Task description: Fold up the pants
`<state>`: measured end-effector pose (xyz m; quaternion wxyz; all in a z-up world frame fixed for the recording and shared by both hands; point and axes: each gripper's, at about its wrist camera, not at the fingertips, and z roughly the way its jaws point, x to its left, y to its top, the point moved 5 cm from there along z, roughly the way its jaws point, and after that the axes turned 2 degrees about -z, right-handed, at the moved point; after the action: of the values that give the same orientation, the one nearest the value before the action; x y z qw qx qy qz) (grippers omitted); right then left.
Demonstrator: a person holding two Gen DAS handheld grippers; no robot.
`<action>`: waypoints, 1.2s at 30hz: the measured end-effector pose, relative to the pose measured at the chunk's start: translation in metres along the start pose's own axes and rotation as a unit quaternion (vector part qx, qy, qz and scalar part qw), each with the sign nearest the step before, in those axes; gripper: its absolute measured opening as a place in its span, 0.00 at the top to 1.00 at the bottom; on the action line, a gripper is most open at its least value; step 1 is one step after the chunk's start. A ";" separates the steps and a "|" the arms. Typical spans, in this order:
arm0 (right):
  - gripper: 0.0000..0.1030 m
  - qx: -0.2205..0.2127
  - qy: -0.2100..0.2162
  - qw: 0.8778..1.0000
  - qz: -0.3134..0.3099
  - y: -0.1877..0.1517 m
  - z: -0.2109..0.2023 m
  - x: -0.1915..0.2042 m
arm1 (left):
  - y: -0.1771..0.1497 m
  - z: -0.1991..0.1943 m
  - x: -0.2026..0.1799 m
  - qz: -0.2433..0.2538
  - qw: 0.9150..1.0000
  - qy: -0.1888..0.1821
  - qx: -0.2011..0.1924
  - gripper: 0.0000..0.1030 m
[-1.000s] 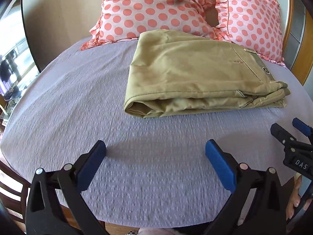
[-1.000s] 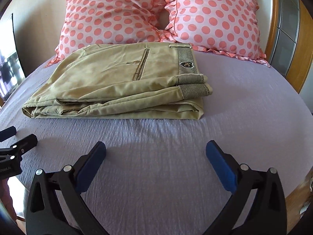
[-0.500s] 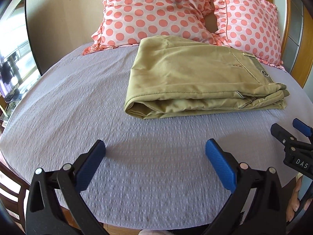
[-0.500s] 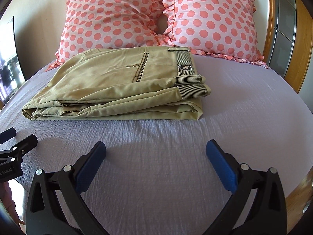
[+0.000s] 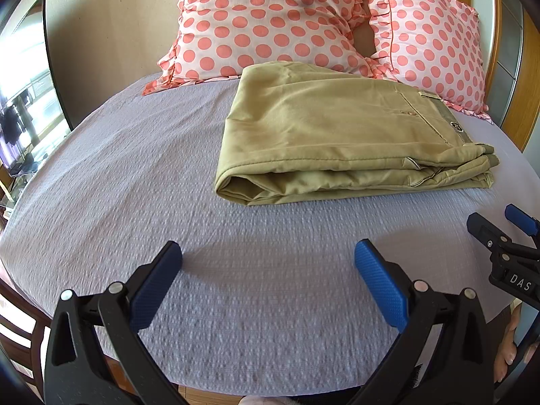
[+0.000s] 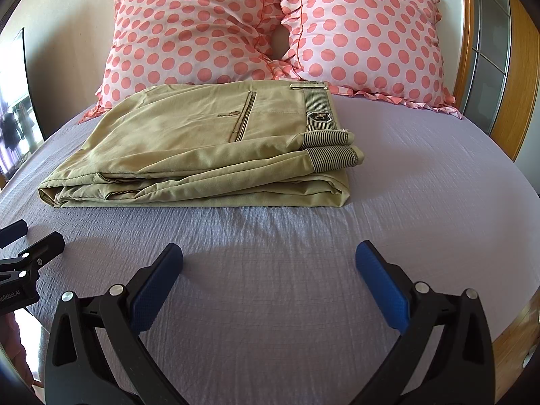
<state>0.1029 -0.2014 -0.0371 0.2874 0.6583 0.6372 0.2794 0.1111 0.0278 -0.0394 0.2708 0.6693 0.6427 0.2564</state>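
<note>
In the left wrist view, a bright window [image 5: 23, 101] sits at the far left edge of the frame. The purple bed sheet [image 5: 135, 175] fills the middle. At the bottom, the left claw [image 5: 268, 263] has its two blue pads wide apart, with nothing between them, just above the sheet. Two pink pillows with big dots [image 5: 263, 20] lean at the top. The tan pants [image 5: 337, 135] lie folded in a neat stack, right of the middle, just in front of the pillows. At the right edge, the right claw [image 5: 499, 222] pokes in, well apart from the pants.

In the right wrist view, the left claw [image 6: 23, 239] peeks in at the left edge. The pants [image 6: 202, 148] lie in the middle, with the striped waistband [image 6: 319, 108] on the stack's right end. It has a small badge that may read "AC", though it is tiny. At the bottom, the right claw [image 6: 270, 263] is wide open and holds nothing. A wooden frame [image 6: 519, 77] stands at the right edge.
</note>
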 end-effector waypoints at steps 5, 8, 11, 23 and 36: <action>0.01 0.000 0.000 1.000 0.000 0.000 0.000 0.000 | 0.000 0.000 0.000 0.000 1.000 0.000 0.000 0.02; 0.01 0.000 0.000 1.000 0.000 0.000 0.000 0.000 | 0.000 0.000 0.000 0.000 1.000 0.000 0.000 0.02; 0.01 0.000 -0.001 1.000 0.001 0.000 0.000 0.000 | 0.000 0.000 0.000 0.000 1.000 0.000 0.000 0.02; 0.01 -0.001 0.000 1.000 0.001 0.000 0.000 0.000 | 0.001 0.000 0.000 -0.001 1.000 0.001 0.005 0.02; 0.01 -0.002 0.000 1.000 0.000 0.000 0.001 0.000 | 0.001 0.002 -0.001 -0.003 1.000 0.002 0.005 0.02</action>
<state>0.1032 -0.2014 -0.0375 0.2886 0.6582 0.6364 0.2802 0.1128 0.0266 -0.0398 0.2670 0.6684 0.6461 0.2539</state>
